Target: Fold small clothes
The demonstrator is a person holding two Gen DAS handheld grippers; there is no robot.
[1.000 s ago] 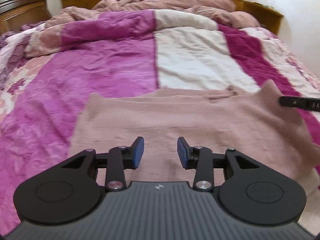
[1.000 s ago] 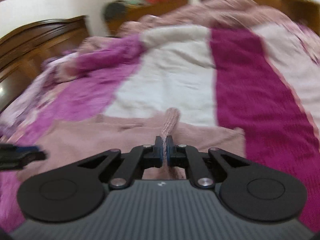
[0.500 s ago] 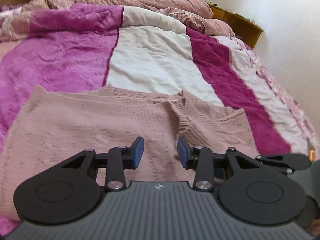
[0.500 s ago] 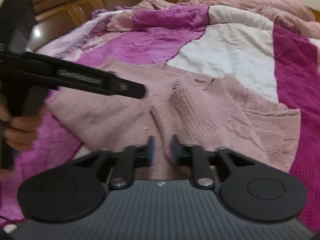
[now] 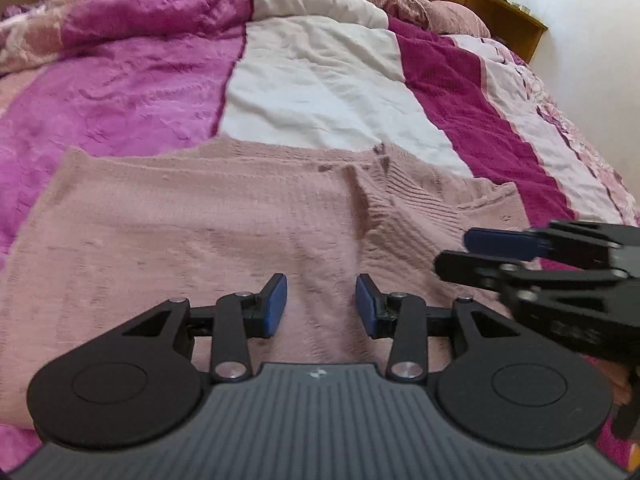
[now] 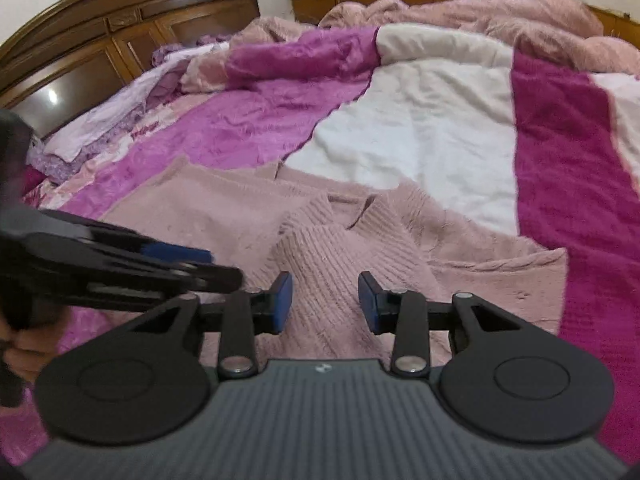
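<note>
A: Starting at the left, what is the left gripper (image 5: 321, 300) doing?

B: Its blue-padded black jaws stand partly spread and empty, above the flat body of the dusty-pink knitted sweater (image 5: 208, 232). Whether the tips brush the knit, I cannot tell.

A: Where does the sweater lie?

B: Spread on the bed's quilt (image 5: 132, 92) of magenta, white and crimson panels, near its closer edge, with a ribbed sleeve (image 6: 320, 256) folded in over the body.

A: And the right gripper (image 6: 325, 302)?

B: Its jaws have just been opening; they now stand partly apart with nothing pinched, the folded sleeve lying under the gap. The two grippers are just beside each other. A hand (image 6: 24, 354) grips the left one's handle.
</note>
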